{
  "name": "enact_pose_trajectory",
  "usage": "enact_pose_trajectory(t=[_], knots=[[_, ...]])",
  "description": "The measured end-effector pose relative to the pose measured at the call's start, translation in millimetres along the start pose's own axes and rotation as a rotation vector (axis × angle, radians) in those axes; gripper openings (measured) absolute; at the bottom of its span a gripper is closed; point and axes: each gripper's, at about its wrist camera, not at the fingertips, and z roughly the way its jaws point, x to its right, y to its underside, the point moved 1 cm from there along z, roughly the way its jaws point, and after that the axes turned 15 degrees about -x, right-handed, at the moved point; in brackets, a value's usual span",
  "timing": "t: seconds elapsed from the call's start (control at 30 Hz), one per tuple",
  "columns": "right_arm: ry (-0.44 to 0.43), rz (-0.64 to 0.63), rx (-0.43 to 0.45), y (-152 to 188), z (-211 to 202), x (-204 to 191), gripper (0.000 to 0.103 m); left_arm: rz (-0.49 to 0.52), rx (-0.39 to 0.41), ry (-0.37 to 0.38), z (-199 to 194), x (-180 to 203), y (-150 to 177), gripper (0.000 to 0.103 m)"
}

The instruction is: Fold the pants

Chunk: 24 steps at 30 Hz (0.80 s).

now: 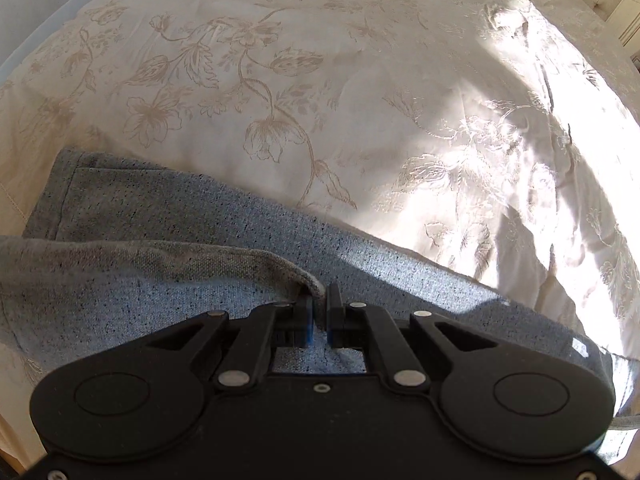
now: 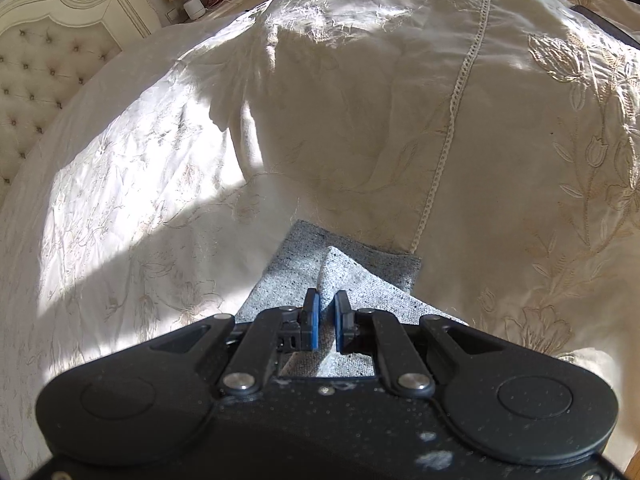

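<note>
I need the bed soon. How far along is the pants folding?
Done: the grey pants lie on the bedspread. In hand: the left claw and right claw each pinch an edge over a lower layer. Left: laying it flat; further folds likely.

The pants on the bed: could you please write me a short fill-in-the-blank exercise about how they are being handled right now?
1. The pants are ____ in colour.
2. They lie on a cream bedspread embroidered with ____.
3. The left tool is ____ on a fold of the pants.
4. The right tool pinches the ____.

Missing words: grey; flowers; shut; pants
</note>
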Motion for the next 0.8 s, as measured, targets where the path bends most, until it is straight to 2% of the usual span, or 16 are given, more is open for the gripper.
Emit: enact_pose_trajectory(t=[0.33,0.57,0.8], knots=[[0.018,-0.051,-0.046,-34,46,-32,0.009,-0.012,-0.014,-0.083,28,26,-26,0.008],[0.046,-0.083,-0.072,-51,76,-48,0.009,-0.036,-0.03,-0.11,48,35,-36,0.009],[0.062,-0.095,-0.093,-60,96,-53,0.009,-0.083,-0.056,-0.107,65,33,-48,0.01]])
